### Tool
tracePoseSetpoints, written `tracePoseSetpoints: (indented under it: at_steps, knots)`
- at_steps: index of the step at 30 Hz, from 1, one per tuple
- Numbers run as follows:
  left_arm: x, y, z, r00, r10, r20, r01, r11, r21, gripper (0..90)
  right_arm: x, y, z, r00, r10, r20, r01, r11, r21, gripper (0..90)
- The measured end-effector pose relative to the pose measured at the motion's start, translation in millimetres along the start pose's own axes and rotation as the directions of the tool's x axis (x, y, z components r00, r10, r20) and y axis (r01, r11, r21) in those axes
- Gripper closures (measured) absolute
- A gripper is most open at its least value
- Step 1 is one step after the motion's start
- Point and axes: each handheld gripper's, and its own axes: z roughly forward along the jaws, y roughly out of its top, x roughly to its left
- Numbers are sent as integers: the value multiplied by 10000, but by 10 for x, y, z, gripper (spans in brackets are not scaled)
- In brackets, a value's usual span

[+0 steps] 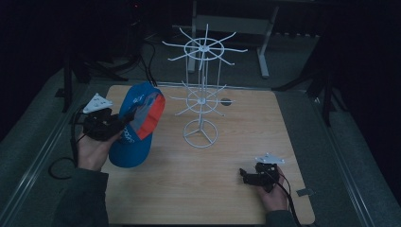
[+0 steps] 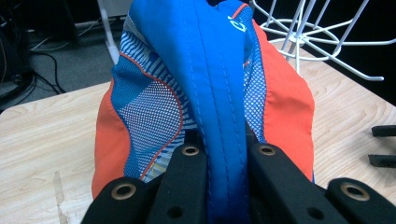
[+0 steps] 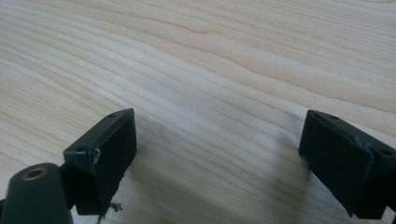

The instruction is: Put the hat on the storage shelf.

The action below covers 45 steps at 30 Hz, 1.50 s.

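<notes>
Clearly we have the blue and orange baseball cap [image 1: 137,124] in our left gripper [image 1: 124,122], whose jaws are squeezed together on a fold of the cap's blue fabric; the left gripper view shows a stitched blue band [image 2: 223,116] pinched between the two black pads, with mesh panels and orange sides spreading out on either side. We hold it by that narrow band, we judge, because a thin doubled strip gives the jaws something firm to bite, while the crown stays free to hang open. The cap sits at the left edge of the wooden table [image 1: 227,189], raised and tilted, with its lower part near or on the surface; we cannot tell whether it touches. Just to the right of the cap stands the white wire rack [image 1: 202,94], a central post on a ring base with two tiers of spokes radiating outward. Its spokes look made to carry hanging items, so we take the likely aim to be putting the cap onto one of them, and lifting it by the band would suit that. Our right gripper [image 1: 245,175] rests low over the table near its right front corner, well apart from the rack, jaws spread wide with nothing between them, bare wood grain [image 3: 210,70] lying under them. We keep it parked there, presumably ready to steady the rack or help spread the cap.
</notes>
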Motion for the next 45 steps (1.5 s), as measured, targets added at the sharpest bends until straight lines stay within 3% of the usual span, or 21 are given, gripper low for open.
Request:
tracePoseSetpoints:
  at_steps: [45]
  knots:
    - [37,143,-27,9995,-231,215,242,9984,-508,886,0,0,0,10000,3,0,-3,10000,-3,111]
